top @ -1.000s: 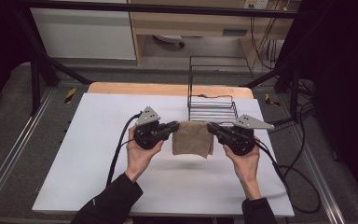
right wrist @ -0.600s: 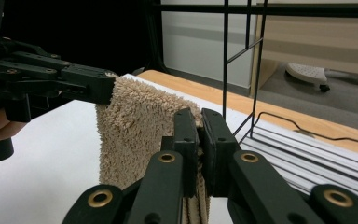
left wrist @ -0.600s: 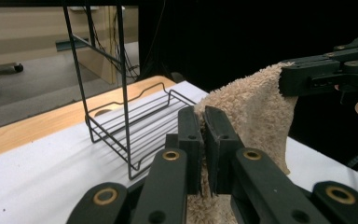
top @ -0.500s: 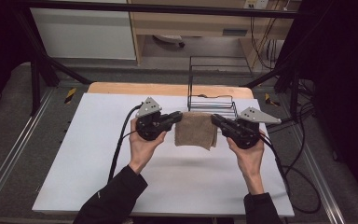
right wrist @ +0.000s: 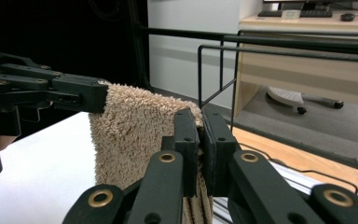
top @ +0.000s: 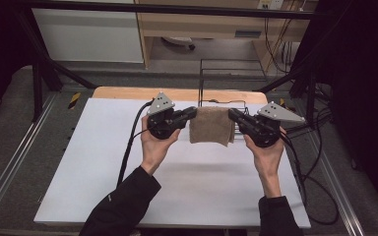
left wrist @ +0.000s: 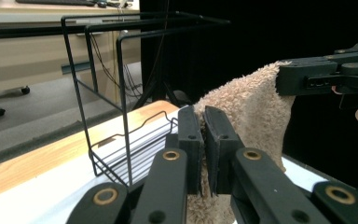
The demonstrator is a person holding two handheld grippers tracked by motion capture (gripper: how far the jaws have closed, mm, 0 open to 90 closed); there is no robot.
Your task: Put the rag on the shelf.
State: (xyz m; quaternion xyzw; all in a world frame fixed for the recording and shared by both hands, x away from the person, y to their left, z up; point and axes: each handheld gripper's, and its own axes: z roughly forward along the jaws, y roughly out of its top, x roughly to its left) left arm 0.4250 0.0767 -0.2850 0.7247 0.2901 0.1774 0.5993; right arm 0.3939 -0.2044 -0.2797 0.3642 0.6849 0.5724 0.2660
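Fluffy tan terry towel (top: pixel 211 126); thin black, probably metal, wire rack (left wrist: pixel 116 93).

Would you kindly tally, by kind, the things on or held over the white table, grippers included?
Grippers: 2, the left gripper and the right gripper, each clamped on an upper corner of the towel
Towels: 1, the tan towel hanging between them
Wire racks: 1, the black wire rack behind the towel
Total: 4

High view looks down; gripper views face inward, close, sharing the towel (top: pixel 210 126).
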